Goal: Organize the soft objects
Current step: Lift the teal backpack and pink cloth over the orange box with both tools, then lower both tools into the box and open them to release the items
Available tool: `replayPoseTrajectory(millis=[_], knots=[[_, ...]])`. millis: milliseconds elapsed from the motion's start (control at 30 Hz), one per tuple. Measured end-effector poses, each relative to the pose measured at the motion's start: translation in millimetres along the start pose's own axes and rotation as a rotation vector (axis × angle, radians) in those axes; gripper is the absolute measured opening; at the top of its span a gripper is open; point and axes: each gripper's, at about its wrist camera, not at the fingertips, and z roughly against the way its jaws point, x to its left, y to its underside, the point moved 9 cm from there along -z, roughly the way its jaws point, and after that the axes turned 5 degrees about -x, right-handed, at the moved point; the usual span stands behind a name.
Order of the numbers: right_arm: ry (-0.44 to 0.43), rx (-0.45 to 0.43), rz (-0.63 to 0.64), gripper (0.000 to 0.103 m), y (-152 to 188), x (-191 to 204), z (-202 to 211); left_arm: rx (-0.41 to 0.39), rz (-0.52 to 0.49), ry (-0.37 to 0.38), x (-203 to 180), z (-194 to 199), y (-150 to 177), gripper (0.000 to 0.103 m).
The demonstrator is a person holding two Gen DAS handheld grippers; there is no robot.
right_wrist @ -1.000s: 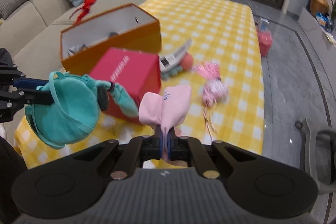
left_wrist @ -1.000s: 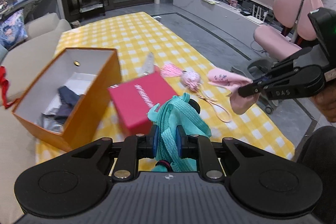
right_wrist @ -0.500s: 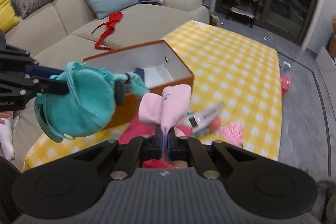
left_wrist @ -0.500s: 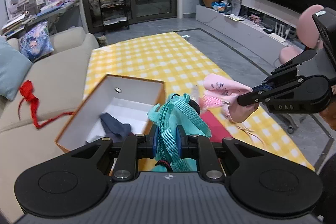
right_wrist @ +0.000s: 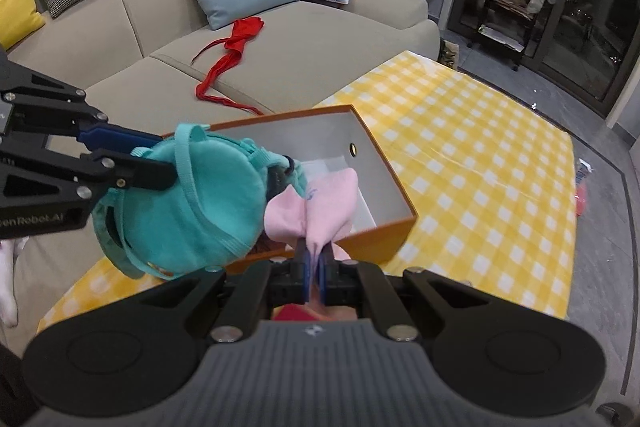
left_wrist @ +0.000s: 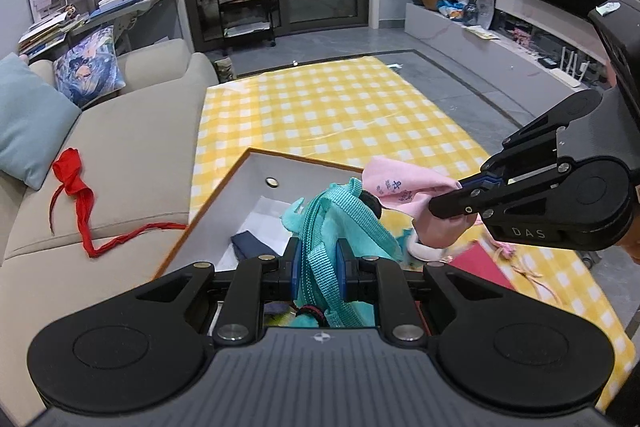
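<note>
We are holding the teal plush bag by its strap in our left gripper, clamped shut, and the pink cloth pinched tight in our right gripper, both hanging over the open orange box on the yellow checked cloth.

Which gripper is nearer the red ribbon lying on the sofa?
Left. The left gripper, shut on the teal plush bag, is on the sofa side of the orange box. The right gripper, holding the pink cloth, is farther from the red ribbon.
</note>
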Motion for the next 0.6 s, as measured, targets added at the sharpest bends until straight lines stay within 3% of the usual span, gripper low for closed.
replayPoseTrajectory(millis=[600], knots=[[-0.047,0.074,-0.130,0.001,-49,-24,-126,0.101,0.092,-0.003,62,-107,-1,0.020]])
